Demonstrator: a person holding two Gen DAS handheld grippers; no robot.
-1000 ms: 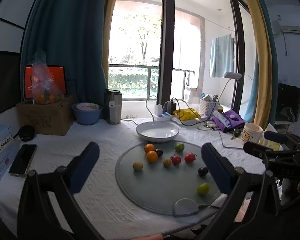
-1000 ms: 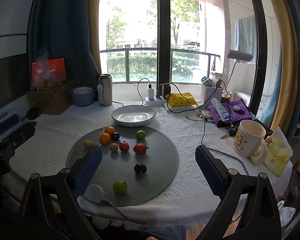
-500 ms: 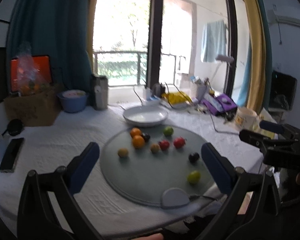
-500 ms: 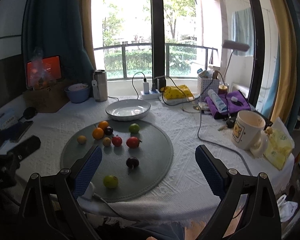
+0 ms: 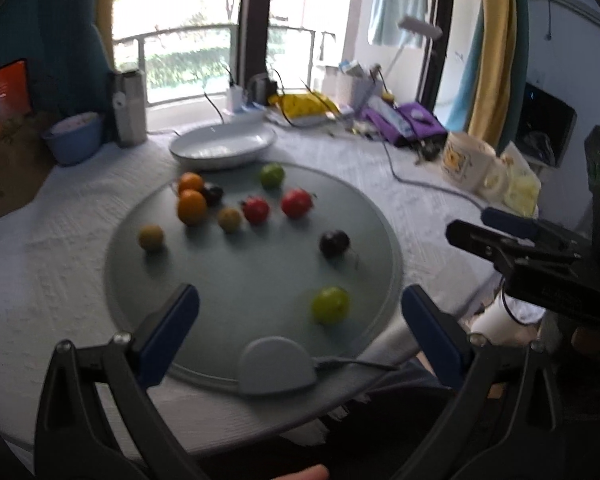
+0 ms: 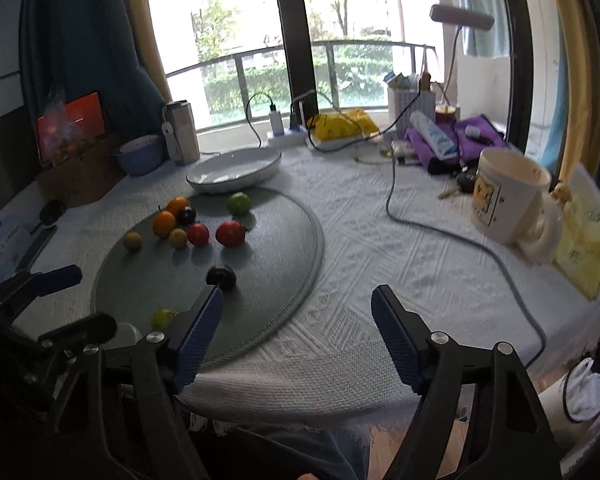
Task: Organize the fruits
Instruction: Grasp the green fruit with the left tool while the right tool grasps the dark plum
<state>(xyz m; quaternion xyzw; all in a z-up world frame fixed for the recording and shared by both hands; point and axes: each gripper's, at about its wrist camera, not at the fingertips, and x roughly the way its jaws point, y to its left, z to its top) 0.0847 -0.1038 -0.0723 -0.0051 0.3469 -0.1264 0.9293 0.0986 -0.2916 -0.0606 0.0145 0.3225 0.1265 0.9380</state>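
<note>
**Hand-held grippers close in on scattered fruit**

Both empty: the left hand-held gripper [image 5: 298, 330] gapes wide; the right hand-held gripper [image 6: 296, 322], jaws just narrowing, nears the dark plum [image 6: 221, 277] at the round mat's [image 6: 284, 248] 5 o'clock. Best centred before closing; white dish [image 6: 236, 168] waits at 12.

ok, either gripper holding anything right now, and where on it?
Nothing held. Left gripper is open above the mat; right gripper is open, its jaws just narrowed with no fruit between them.

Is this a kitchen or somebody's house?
It looks like a room in someone's home, not clearly a kitchen. A table with a white tablecloth stands by a big balcony window, with a mug and fruit on a round mat.
</note>
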